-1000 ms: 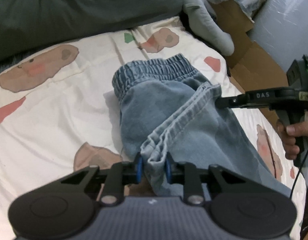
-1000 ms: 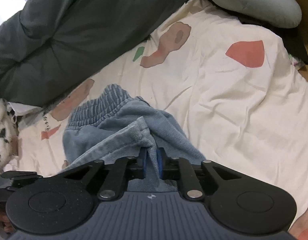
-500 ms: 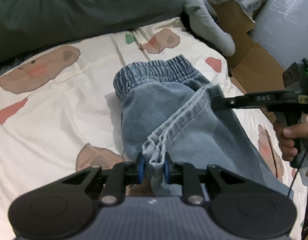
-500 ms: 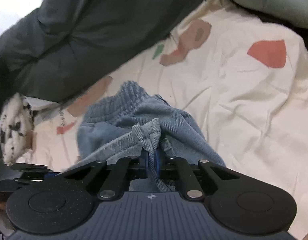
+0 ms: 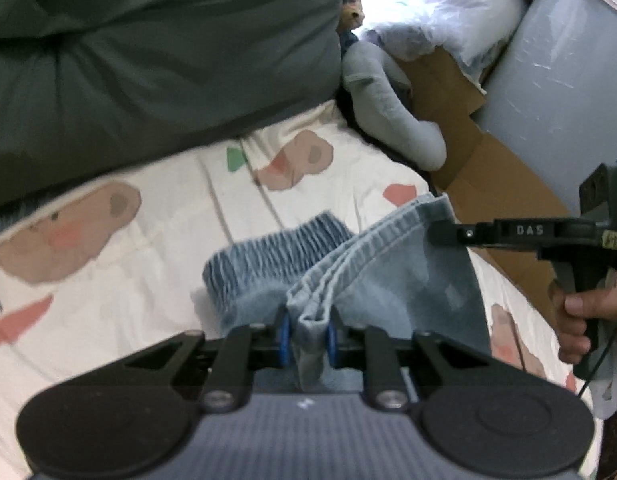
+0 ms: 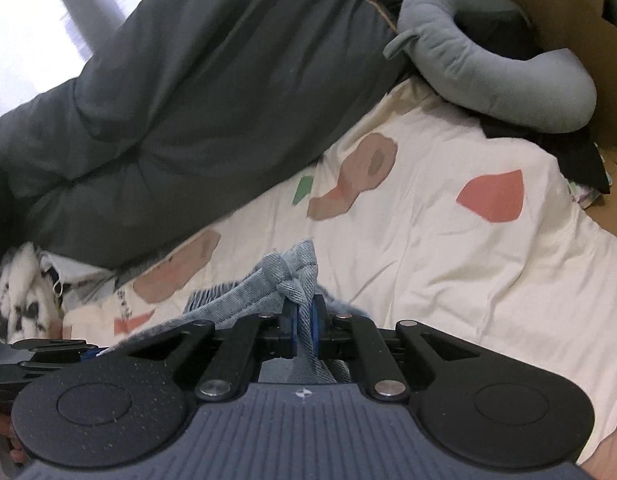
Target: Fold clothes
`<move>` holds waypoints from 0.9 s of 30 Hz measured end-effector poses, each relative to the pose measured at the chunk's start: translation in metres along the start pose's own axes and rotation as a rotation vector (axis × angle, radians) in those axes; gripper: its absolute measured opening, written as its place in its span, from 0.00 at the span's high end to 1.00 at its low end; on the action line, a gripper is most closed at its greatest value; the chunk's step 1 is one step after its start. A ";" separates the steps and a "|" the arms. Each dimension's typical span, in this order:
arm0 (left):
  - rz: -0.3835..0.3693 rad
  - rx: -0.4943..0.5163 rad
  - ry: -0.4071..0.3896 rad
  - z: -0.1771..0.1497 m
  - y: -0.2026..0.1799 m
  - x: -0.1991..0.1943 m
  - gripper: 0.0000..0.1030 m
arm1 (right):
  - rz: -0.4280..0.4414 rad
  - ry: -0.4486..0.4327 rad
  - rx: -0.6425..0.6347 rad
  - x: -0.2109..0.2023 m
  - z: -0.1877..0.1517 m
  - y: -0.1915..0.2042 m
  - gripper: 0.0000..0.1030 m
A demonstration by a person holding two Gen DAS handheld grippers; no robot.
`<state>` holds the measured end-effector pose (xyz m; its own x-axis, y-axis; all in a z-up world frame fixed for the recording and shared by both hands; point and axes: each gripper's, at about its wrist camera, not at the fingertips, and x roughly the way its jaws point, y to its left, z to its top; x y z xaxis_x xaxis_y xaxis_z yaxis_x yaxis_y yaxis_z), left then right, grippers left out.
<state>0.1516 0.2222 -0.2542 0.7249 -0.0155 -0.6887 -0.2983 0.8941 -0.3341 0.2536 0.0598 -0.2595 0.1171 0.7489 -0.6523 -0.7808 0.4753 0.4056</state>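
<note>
Spanning the gap between the two grippers, a hem of the light blue denim garment [image 5: 392, 280] is held taut above the bed [image 5: 156, 256]. One end of the hem is clamped by the left gripper [image 5: 307, 336], whose blue-padded fingers [image 5: 283, 338] are drawn narrow on a bunched fold of cloth. The other end is pinched by the right gripper [image 6: 304, 330], its fingers [image 6: 317, 328] nearly together with only the thickness of gathered denim between them (a small knot of fabric stands up just past the tips). In the left wrist view the right gripper [image 5: 438, 234] is seen from the side, gripped by a hand [image 5: 580, 320] toward the right edge of the bed. The elastic waistband [image 5: 268, 264] of the garment is seen lying on the patterned sheet, near the middle of the bed, with the raised hem in front of it. A dark green duvet [image 6: 188, 112] is heaped along the far edge of the bed. A grey curved pillow [image 6: 500, 76] is seen at the far right corner, beside brown cardboard [image 5: 488, 176]. Slight blur is present in both views.
</note>
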 end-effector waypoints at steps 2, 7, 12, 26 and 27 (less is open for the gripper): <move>-0.001 0.009 0.006 0.006 0.000 0.005 0.82 | -0.015 -0.004 0.008 0.004 0.004 -0.002 0.95; -0.001 0.022 0.015 0.018 0.003 0.018 0.82 | -0.050 -0.011 0.027 0.012 0.011 -0.004 0.95; 0.018 0.013 0.031 0.026 0.007 0.033 0.82 | -0.072 -0.006 0.022 0.020 0.017 -0.004 0.95; 0.060 -0.008 0.089 0.027 0.016 0.050 0.68 | -0.132 0.024 0.000 0.044 0.017 -0.009 0.88; 0.059 -0.017 0.087 0.026 0.017 0.050 0.64 | -0.133 0.023 -0.001 0.045 0.016 -0.009 0.88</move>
<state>0.1992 0.2480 -0.2775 0.6489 -0.0023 -0.7608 -0.3504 0.8868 -0.3015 0.2757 0.0963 -0.2823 0.2054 0.6686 -0.7147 -0.7598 0.5692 0.3141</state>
